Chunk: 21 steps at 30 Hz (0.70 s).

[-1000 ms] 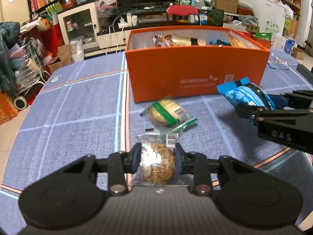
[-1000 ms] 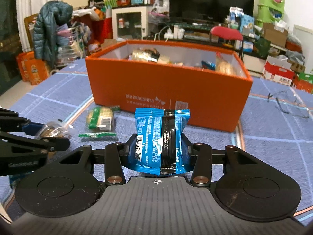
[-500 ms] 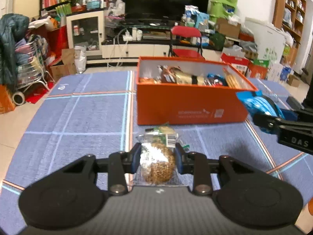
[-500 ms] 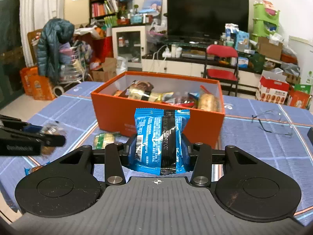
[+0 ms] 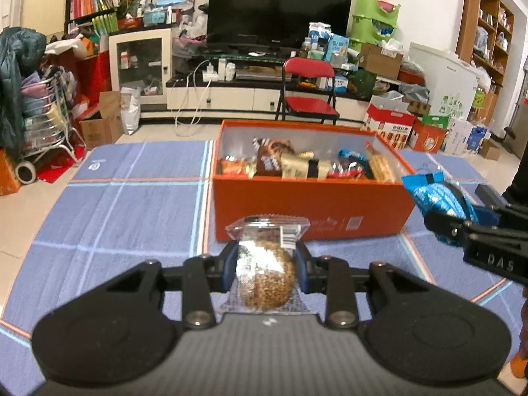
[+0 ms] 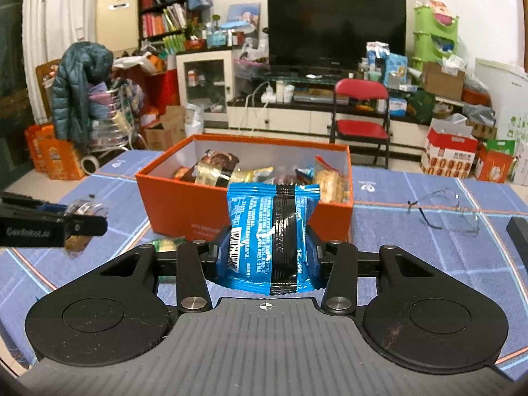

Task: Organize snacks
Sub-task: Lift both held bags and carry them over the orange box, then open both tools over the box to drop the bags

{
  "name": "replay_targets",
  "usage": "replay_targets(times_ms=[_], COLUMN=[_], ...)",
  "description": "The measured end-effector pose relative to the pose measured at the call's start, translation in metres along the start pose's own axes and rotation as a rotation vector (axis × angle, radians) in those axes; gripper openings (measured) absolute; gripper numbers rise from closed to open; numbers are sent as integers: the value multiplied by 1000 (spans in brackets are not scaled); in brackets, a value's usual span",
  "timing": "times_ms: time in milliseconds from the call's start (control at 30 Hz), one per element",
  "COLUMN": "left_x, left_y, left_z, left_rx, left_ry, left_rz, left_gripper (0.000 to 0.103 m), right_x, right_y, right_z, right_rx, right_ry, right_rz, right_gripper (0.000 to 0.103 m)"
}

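My left gripper is shut on a clear-wrapped brown cookie, held above the blue checked tablecloth. Ahead stands the open orange box, filled with several wrapped snacks. The right gripper shows at the right edge of the left wrist view with its blue packet. In the right wrist view my right gripper is shut on a blue and black snack packet, in front of the orange box. The left gripper with its cookie sits at the left. A green-wrapped snack lies on the cloth by the box.
A pair of glasses lies on the cloth to the right of the box. Beyond the table stand a red folding chair, a television stand and cluttered shelves. A dark object pokes in at the right edge.
Both grippers have risen with their snacks still gripped. The box now appears lower, with its inside showing. The green-wrapped snack has dropped out of the left wrist view, behind the gripper.
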<state>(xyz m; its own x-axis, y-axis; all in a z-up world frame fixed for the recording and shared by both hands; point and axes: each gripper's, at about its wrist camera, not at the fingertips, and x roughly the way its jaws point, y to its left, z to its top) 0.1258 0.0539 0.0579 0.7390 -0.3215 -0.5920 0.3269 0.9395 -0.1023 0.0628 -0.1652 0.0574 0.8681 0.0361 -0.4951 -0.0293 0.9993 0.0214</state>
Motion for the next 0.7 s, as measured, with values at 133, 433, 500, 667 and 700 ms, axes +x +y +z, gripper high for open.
replay_targets(times_ms=[133, 433, 500, 667, 700], left_x=[10, 105, 124, 61, 47], left_y=[-5, -21, -17, 14, 21], left_z=[27, 117, 122, 94, 84], left_rx=[8, 55, 64, 59, 61], left_ry=[-25, -20, -2, -128, -135], left_rz=[8, 56, 56, 82, 105], left_gripper=[31, 33, 45, 80, 80], right_x=[5, 95, 118, 74, 67], right_y=[-13, -15, -12, 5, 12], right_z=[18, 107, 115, 92, 81], right_rx=[16, 2, 1, -30, -46], right_ry=[-14, 6, 48, -61, -62], right_rz=[8, 5, -10, 110, 152], right_gripper=[28, 34, 34, 46, 47])
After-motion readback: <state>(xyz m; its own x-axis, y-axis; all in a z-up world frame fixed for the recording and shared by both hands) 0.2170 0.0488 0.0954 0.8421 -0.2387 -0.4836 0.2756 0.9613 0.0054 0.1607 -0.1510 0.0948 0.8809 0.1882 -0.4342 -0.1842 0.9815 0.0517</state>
